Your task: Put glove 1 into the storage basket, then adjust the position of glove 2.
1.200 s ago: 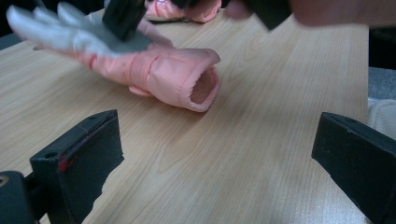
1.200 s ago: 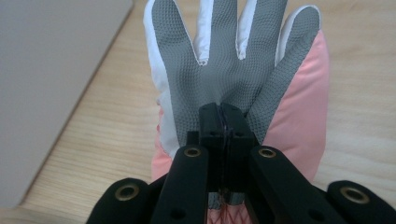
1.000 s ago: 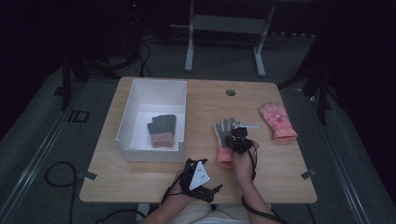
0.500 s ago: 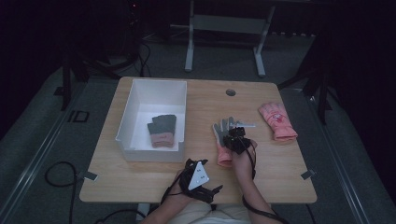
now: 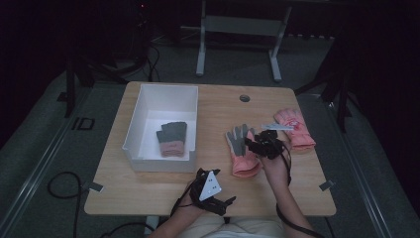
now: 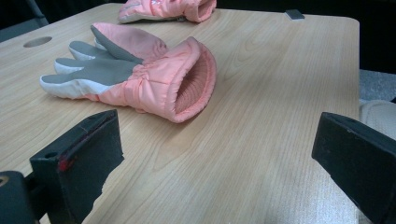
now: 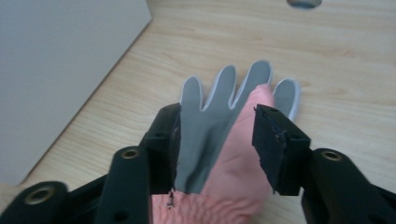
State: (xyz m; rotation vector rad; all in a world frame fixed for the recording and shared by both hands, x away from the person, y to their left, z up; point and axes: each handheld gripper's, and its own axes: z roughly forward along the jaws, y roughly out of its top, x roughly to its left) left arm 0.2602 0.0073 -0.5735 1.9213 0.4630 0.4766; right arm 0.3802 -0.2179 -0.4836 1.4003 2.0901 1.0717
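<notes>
The right gripper hangs just over the glove lying palm-up in the middle of the table, and its jaws have just been opening; in the right gripper view they stand half apart with the glove's grey palm and pink thumb between them, the pads not plainly pressing, so it looks to me like a let-go rather than a grab. The glove lies flat, fingers pointing away from the person, cuff toward them, well apart from the box on the left, where a darker glove already lies. A second pink glove lies near the right edge. The left gripper rests low at the near edge, jaws wide and holding nothing, aimed at the glove's open cuff, perhaps waiting its turn to take it.
</notes>
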